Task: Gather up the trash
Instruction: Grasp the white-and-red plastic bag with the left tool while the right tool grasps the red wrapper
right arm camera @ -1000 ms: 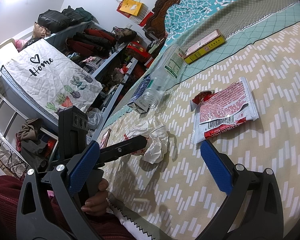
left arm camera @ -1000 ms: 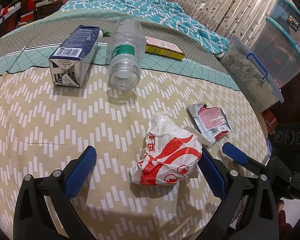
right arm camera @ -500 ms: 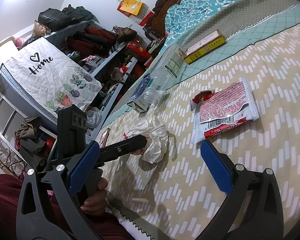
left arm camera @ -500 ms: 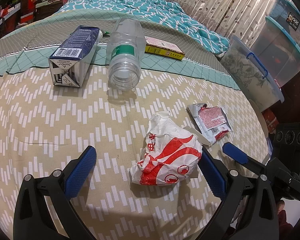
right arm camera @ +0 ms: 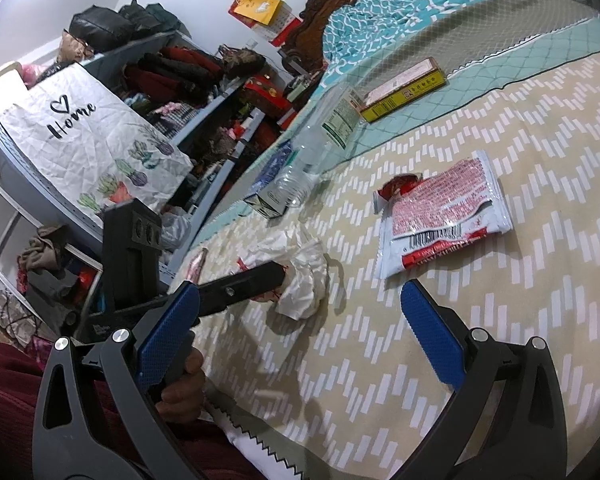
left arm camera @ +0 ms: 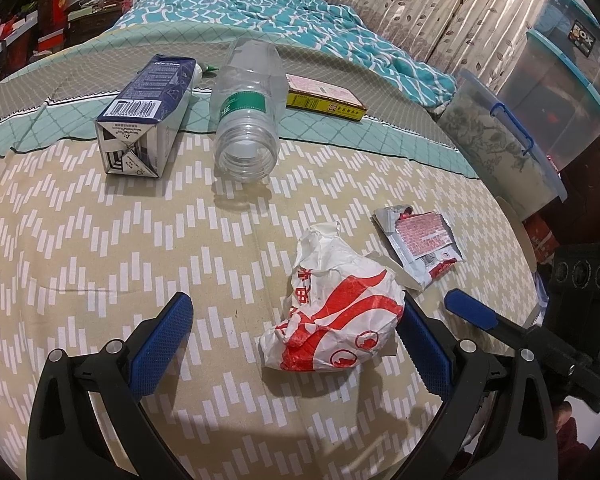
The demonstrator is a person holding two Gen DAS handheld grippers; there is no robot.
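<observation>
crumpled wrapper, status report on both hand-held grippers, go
Left hand-held gripper open, straddling crumpled wrapper, not closed on it. Right hand-held gripper open, empty, short of the flat snack packet. Nothing in the way.

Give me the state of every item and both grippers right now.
Left gripper: open, jaws around the bag.
Right gripper: open, holding nothing.
Bag: crumpled, on the bed.
Wrapper: torn open, lying flat.
Bottle: uncapped, on its side.
Carton: on its side.
Box: closed, lying flat.
</observation>
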